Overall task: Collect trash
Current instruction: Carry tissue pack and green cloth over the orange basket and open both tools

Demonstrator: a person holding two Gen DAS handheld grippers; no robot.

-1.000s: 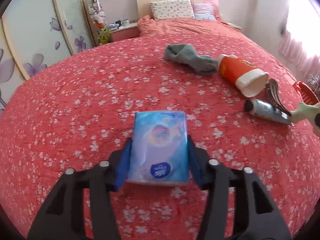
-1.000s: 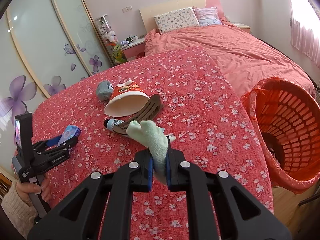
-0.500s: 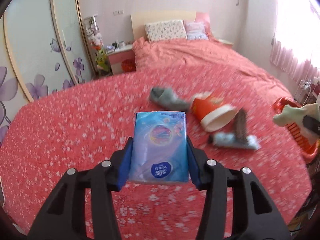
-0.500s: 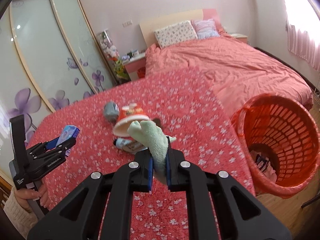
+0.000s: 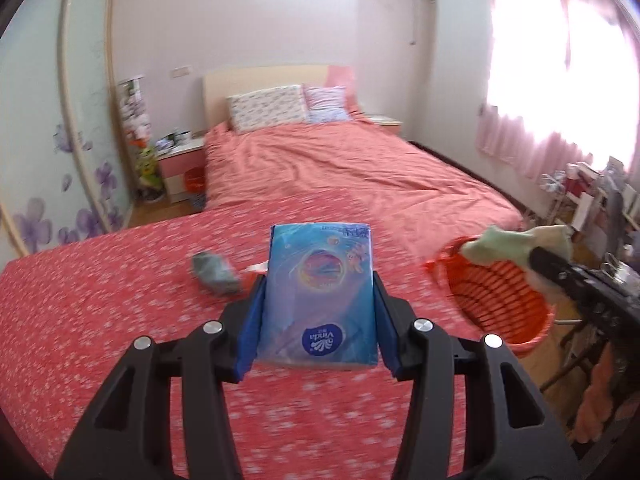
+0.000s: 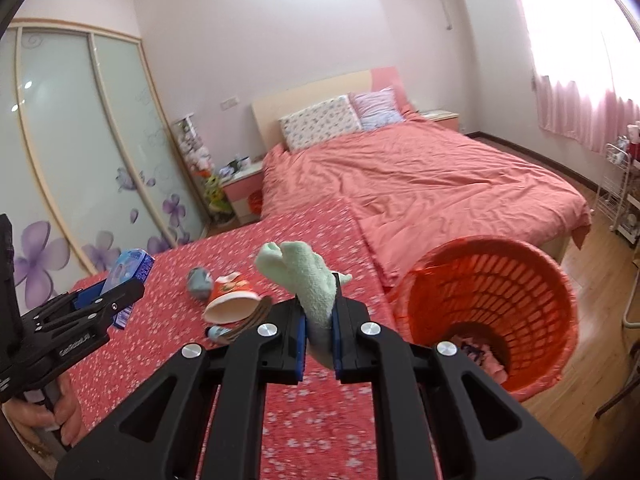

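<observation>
Tissue pack [image 5: 320,292] clamped in left tool [image 5: 318,320]; green sock [image 6: 306,284] pinched in right tool [image 6: 320,344]. Carry step judged underway; release over orange basket [image 6: 532,264] needed next.

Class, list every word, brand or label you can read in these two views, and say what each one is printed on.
"Vinda": on the blue tissue pack held in the left tool, upside down in the left wrist view.
Small print along the pack's far edge: too blurred to read.
White lettering on the left tool's arm, right wrist view: too blurred to read.
Print on the red paper cup: unreadable.
</observation>
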